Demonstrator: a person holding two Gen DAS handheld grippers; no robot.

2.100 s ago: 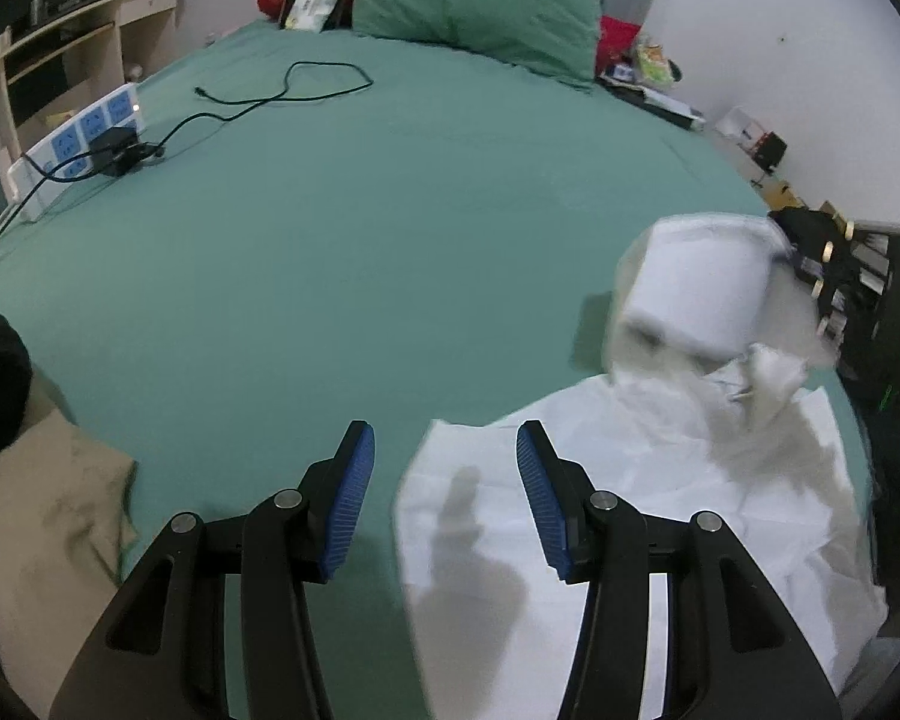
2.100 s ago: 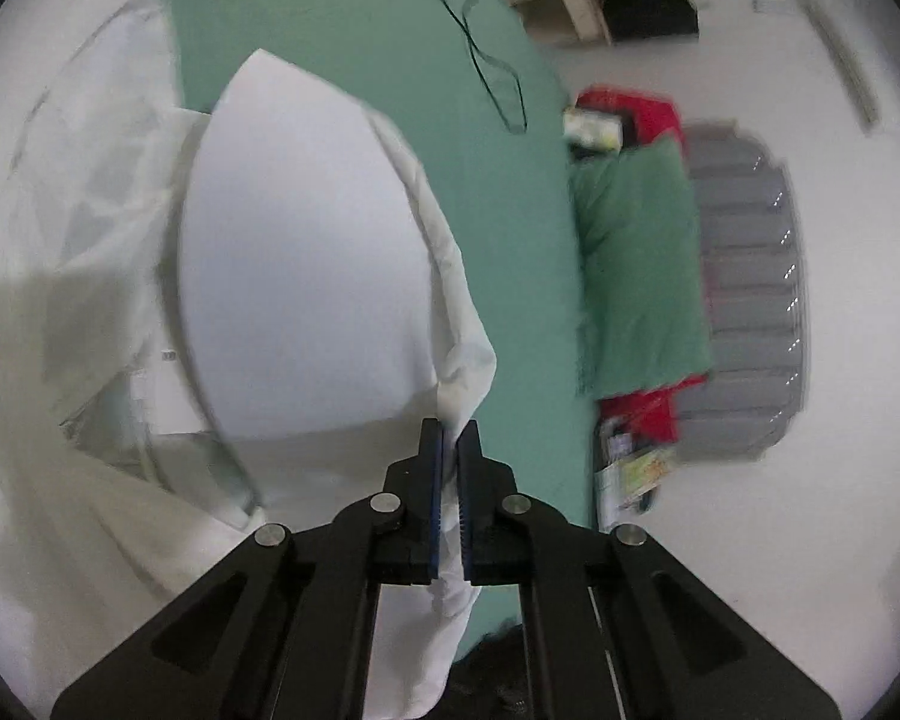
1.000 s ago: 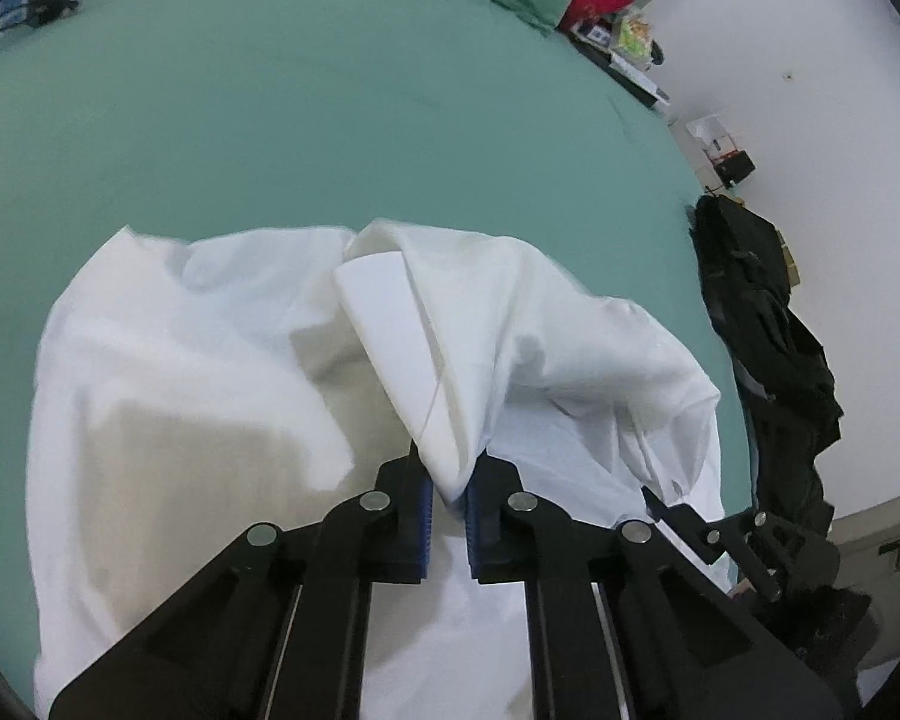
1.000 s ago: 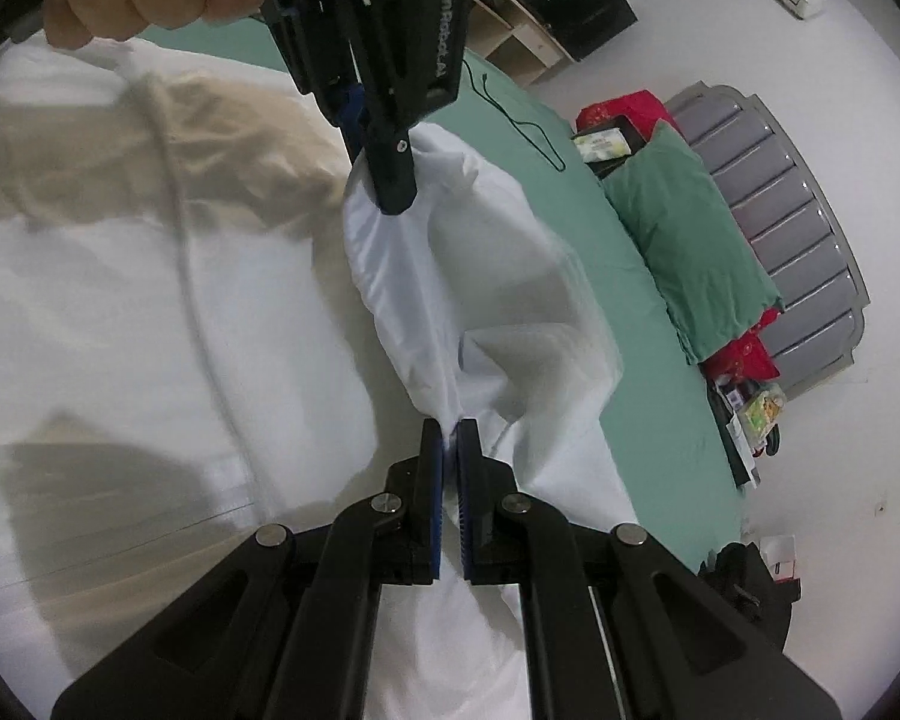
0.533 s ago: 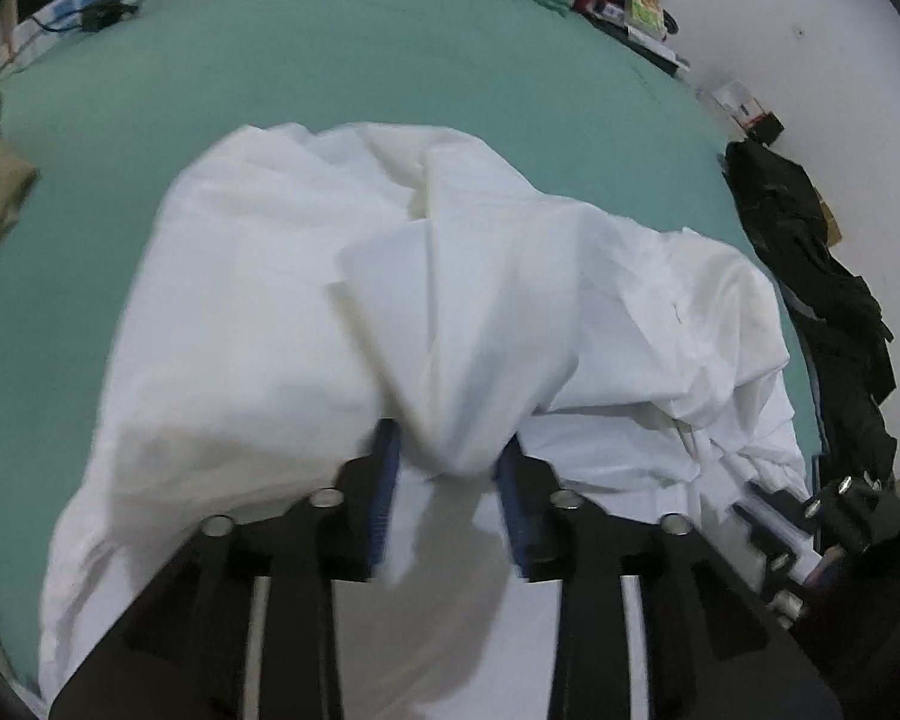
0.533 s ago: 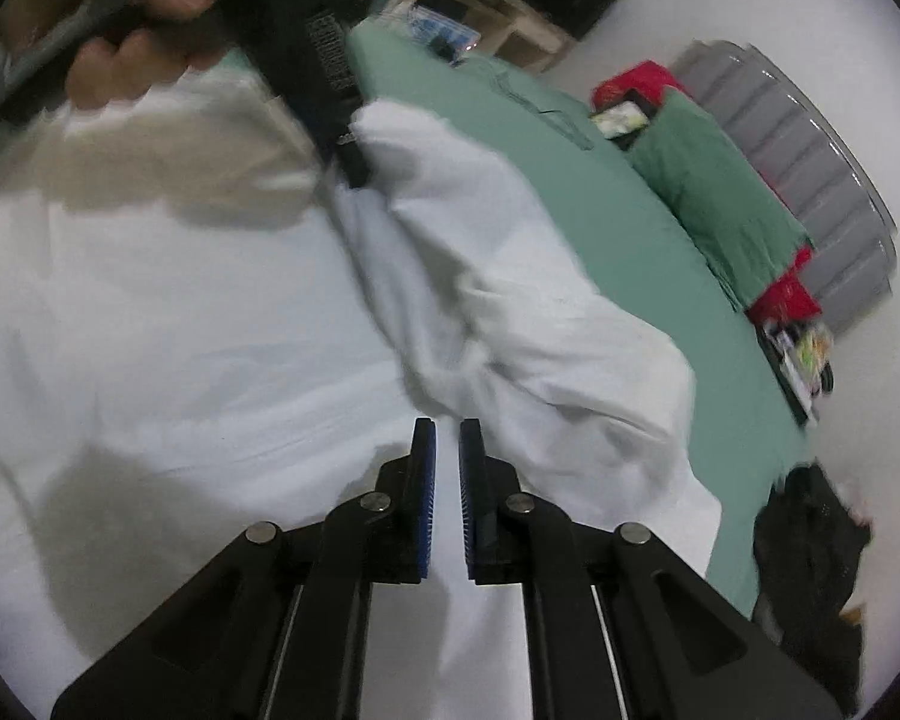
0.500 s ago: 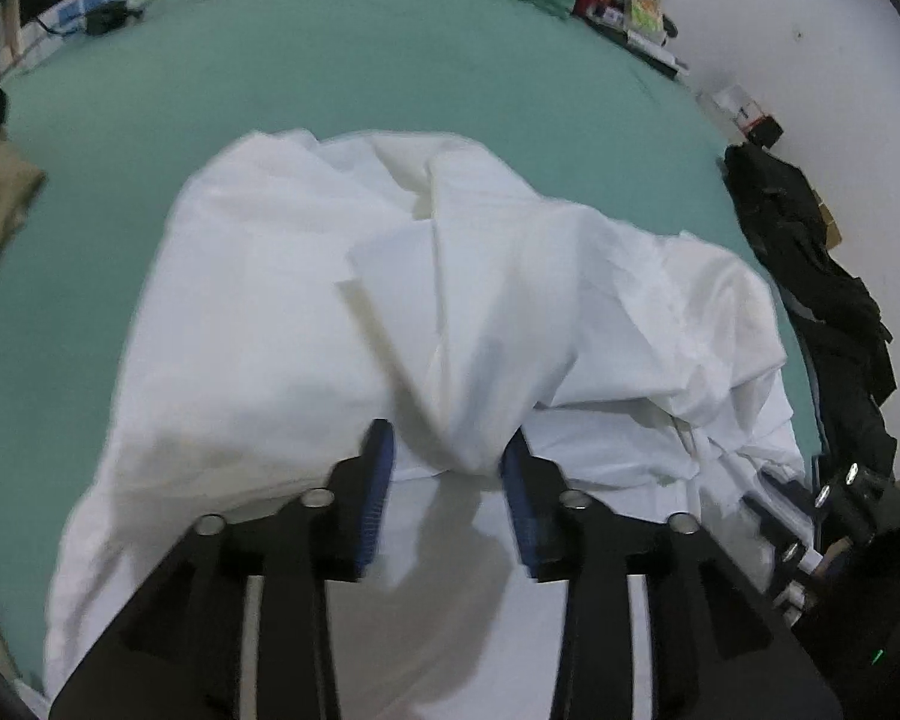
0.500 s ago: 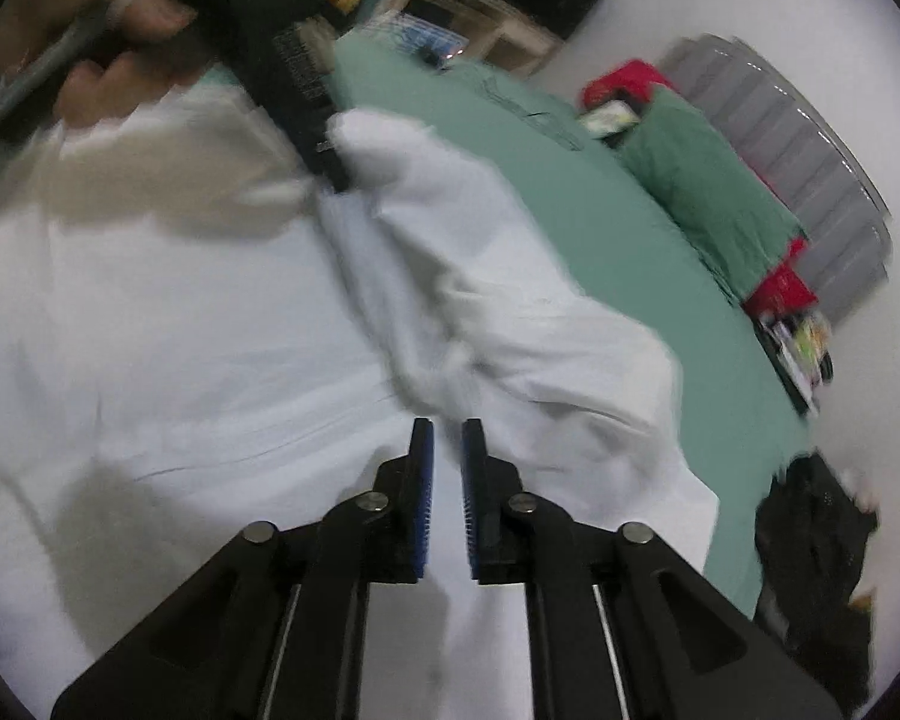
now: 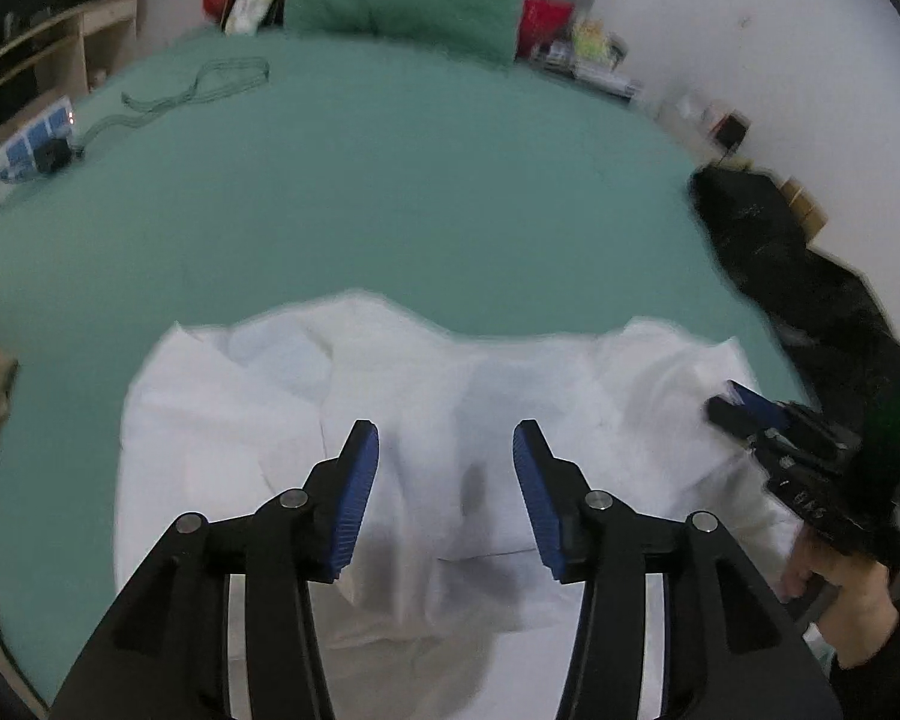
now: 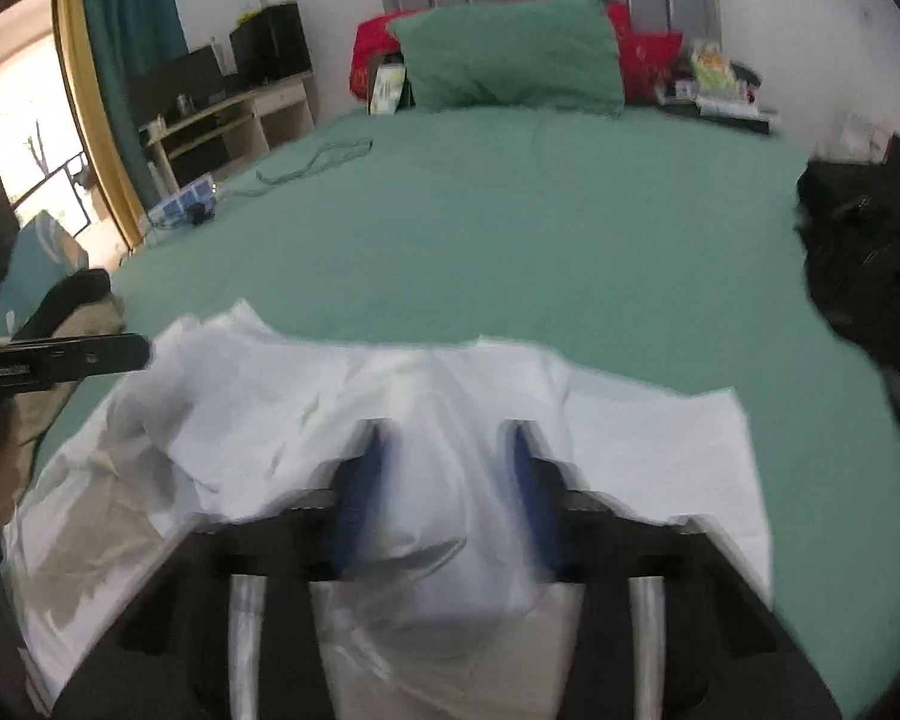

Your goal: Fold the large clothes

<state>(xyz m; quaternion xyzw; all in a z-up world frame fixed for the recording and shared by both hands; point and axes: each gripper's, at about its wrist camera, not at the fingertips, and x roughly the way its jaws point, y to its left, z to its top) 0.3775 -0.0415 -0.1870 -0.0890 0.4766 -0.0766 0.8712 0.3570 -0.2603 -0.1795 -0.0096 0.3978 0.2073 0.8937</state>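
The white garment (image 9: pixel 450 420) is lying bunched on the green bed (image 9: pixel 390 192), directly under and ahead of both tools. To do this fold well, each tool should be taking a clean outer edge, not a loose middle ridge. The left tool (image 9: pixel 446 492) is opening, its blue pads (image 9: pixel 354 498) standing apart and pressing nothing, cloth merely below them. The right tool (image 10: pixel 444 492) is blurred; its jaws are closing with a hump of cloth between them, not visibly pinched.
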